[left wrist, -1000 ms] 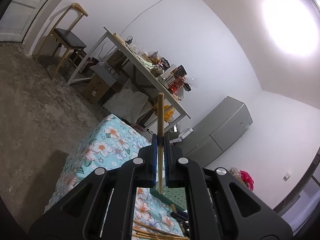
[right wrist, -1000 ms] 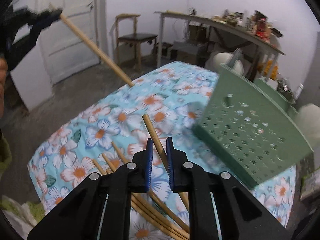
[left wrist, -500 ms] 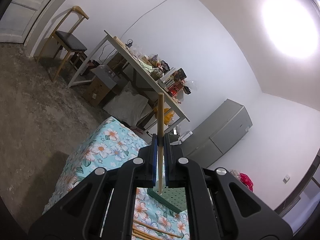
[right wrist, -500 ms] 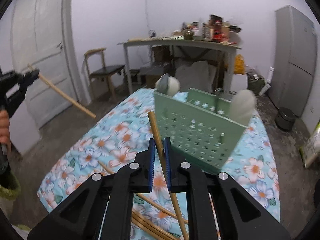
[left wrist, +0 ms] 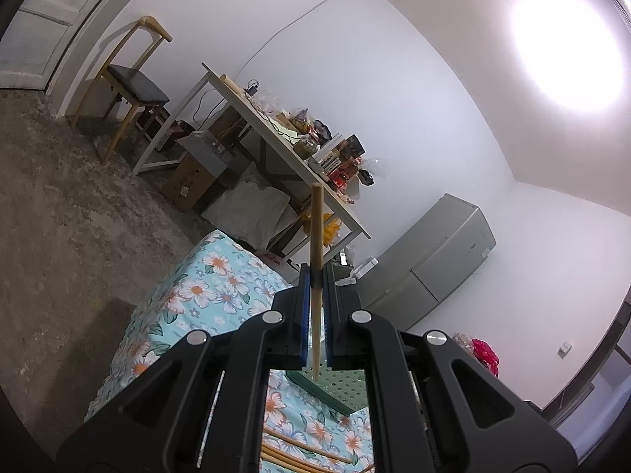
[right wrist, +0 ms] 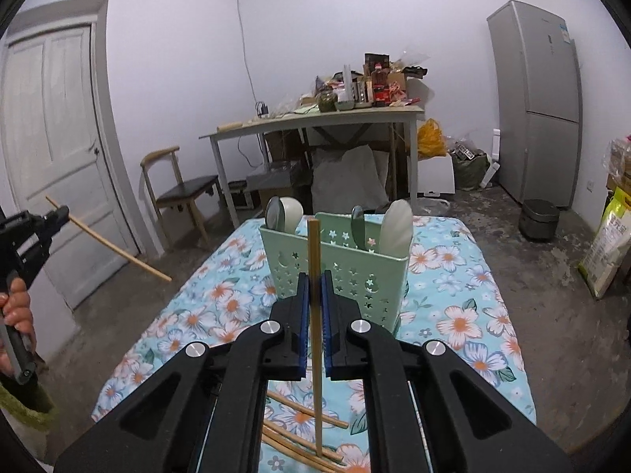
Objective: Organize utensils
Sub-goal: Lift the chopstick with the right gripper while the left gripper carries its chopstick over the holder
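My right gripper (right wrist: 314, 280) is shut on a wooden chopstick (right wrist: 314, 244), which stands upright between the blue pads just in front of the green perforated utensil holder (right wrist: 347, 272). Spoons (right wrist: 397, 228) stick out of the holder. My left gripper (left wrist: 313, 276) is shut on another chopstick (left wrist: 316, 220), held out over the floor to the left of the table. In the right wrist view that left gripper (right wrist: 59, 213) shows at the left edge with its chopstick (right wrist: 114, 246) slanting down, a hand (right wrist: 15, 311) on its handle. Several loose chopsticks (right wrist: 294, 439) lie on the cloth below my right gripper.
The table has a floral cloth (right wrist: 453, 315), and the holder stands mid-table. Behind it are a cluttered desk (right wrist: 315, 122), a wooden chair (right wrist: 185, 193) and a white door (right wrist: 51, 149). A grey fridge (right wrist: 536, 98), a dark pot (right wrist: 538, 218) and a sack (right wrist: 607, 244) stand at the right.
My right gripper has risen from the pile with a chopstick and rolled until the stick stands upright before the holder. The left gripper with its chopstick has barely moved.
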The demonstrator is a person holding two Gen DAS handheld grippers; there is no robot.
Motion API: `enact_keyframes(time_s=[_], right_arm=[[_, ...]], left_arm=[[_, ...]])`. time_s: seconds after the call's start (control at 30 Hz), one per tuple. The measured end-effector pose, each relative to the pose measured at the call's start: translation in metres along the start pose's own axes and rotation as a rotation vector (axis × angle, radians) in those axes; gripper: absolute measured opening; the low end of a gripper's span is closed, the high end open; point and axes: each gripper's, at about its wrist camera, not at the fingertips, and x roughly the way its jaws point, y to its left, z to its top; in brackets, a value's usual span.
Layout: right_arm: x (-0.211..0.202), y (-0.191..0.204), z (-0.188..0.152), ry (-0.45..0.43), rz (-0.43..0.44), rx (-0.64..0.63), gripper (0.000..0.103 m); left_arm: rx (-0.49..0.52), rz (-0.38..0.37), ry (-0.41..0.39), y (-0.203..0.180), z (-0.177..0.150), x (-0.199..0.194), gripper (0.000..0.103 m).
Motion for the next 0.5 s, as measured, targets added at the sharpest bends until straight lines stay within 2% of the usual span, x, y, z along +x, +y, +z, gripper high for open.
enact_keyframes(time_s=[0.3,0.5], right_arm=[[-0.017,-0.001,0.006,-0.045,0.034,0.021,0.006],[-0.043,0.003,0.026,-0.145,0.1,0.038,0.006]], left_arm=[[-0.003,0.004,-0.001,-0.008,0.001,-0.009,0.005],[0.007,0.007,-0.016,-0.016,0.006,-0.024,0.005]])
